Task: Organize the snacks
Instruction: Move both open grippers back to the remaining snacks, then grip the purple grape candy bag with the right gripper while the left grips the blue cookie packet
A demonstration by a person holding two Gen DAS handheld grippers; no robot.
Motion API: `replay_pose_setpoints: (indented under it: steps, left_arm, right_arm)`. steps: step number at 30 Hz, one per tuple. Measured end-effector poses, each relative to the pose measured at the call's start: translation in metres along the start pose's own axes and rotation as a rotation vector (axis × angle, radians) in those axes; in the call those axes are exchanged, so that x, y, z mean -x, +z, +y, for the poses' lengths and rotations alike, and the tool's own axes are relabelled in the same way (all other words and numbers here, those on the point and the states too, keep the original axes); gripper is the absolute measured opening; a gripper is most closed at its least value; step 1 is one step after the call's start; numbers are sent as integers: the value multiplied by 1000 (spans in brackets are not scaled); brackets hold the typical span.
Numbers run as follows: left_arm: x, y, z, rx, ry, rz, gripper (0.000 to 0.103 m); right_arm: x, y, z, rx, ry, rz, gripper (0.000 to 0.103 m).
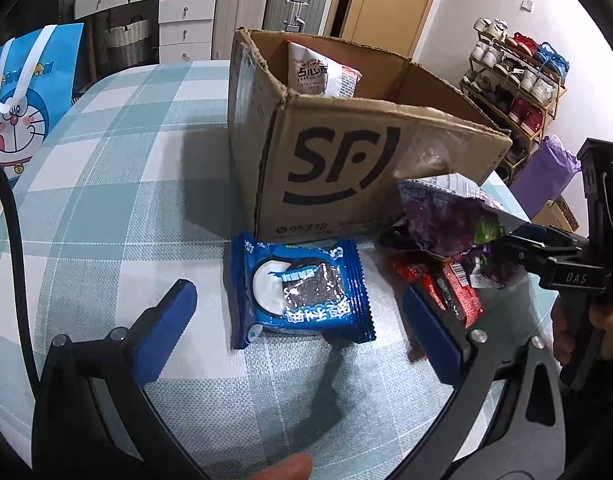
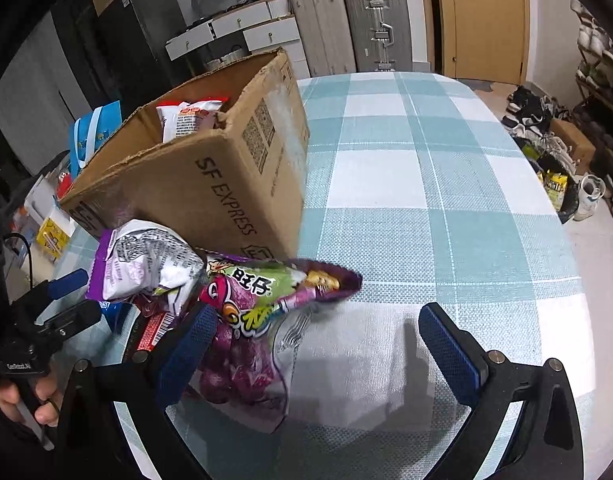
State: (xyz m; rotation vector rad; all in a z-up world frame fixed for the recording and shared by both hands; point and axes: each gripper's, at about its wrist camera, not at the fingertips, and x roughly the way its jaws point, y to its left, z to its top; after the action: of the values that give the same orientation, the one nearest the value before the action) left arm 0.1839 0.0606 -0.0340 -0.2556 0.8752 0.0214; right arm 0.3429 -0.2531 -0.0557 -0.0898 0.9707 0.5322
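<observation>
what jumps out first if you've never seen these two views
The open cardboard box with its big black logo stands mid-table, a white snack bag poking up inside. Before it lies a blue cookie packet between the left gripper's open jaws, with a purple candy bag beside the box.

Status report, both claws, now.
Left claw open around blue cookie pack. Right claw open at purple snack bag. Cardboard box close behind.

I see a teal-and-white checked tablecloth [image 1: 118,168], a brown cardboard box [image 1: 338,168] with black print, a blue cookie packet [image 1: 302,292], a purple-and-green snack bag [image 2: 258,300], and blue-padded black grippers [image 1: 302,328].
</observation>
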Motion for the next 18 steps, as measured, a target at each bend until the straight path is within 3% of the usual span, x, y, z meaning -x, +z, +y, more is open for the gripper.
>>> replay_pose_setpoints:
  steps: [10, 16, 18]
  left_arm:
    - [-7, -2, 4, 6, -1, 18, 102]
    - [-14, -2, 7, 21, -4, 28, 102]
    - [-16, -1, 8, 26, -9, 31, 96]
  right_arm:
    - [10, 1, -16, 59, -116, 8, 103]
    - [18, 3, -23, 16, -75, -16, 103]
    - [21, 3, -22, -3, -43, -29, 103]
